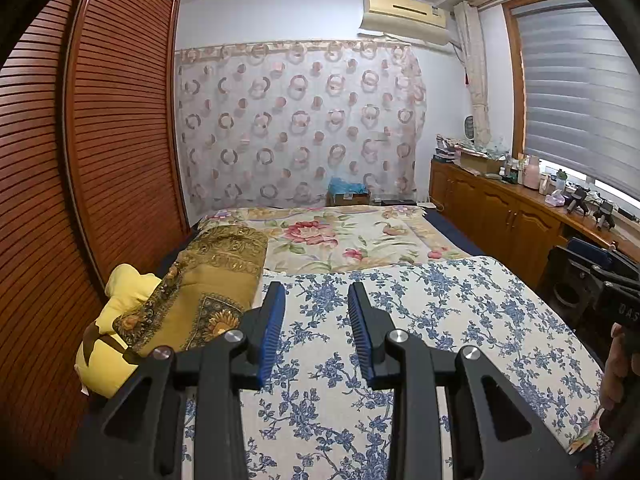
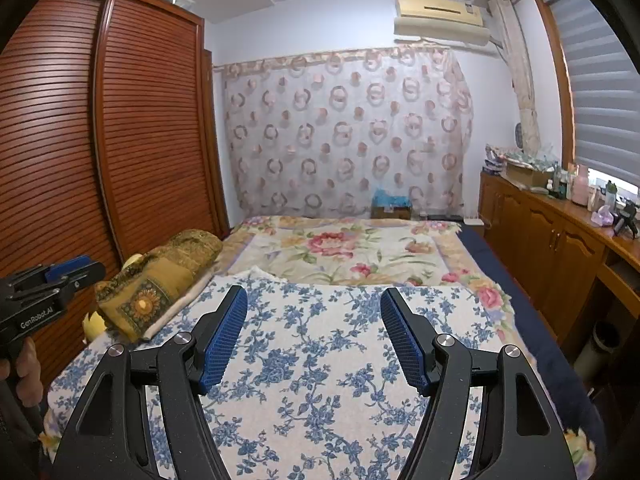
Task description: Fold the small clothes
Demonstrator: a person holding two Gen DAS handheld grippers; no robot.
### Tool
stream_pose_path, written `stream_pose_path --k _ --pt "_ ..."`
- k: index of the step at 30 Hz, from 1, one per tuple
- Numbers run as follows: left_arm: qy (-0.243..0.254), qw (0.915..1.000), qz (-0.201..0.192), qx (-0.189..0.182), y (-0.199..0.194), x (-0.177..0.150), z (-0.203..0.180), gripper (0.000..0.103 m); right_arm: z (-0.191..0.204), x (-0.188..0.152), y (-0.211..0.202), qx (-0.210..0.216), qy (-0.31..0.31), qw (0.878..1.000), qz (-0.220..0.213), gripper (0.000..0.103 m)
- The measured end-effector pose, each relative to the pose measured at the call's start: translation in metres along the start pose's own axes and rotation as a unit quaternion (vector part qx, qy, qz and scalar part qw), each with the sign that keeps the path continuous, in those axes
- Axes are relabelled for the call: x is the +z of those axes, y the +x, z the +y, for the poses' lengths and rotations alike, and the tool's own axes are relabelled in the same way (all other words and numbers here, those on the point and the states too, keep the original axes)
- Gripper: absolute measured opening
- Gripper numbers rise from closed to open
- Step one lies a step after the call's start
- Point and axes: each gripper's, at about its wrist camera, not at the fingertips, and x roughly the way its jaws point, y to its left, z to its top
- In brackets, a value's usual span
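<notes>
My left gripper (image 1: 317,294) hovers over a blue-flowered sheet (image 1: 440,320) on the bed, jaws a narrow gap apart and nothing between the blue pads (image 1: 272,332). My right gripper (image 2: 314,296) hangs over the same sheet (image 2: 320,360), open wide and empty. Each gripper shows at the edge of the other's view: the right one (image 1: 616,300) held by a hand at the far right, the left one (image 2: 48,284) at the far left. No small garment shows in either view.
A brown patterned bolster (image 1: 208,288) and a yellow plush toy (image 1: 108,332) lie along the bed's left side by a slatted wooden wardrobe (image 1: 100,140). A pink-flowered blanket (image 1: 340,236) covers the far half. A cluttered wooden cabinet (image 1: 500,208) lines the right wall.
</notes>
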Motion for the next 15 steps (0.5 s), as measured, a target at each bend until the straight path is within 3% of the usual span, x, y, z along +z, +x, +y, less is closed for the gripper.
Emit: stream_pose_path --k 15 --pt "0.000 1.0000 0.000 -0.001 0.0002 -0.0004 0.0010 0.031 -0.0018 0.0000 -0.0026 -0.004 0.000 1.000 -0.001 0.071"
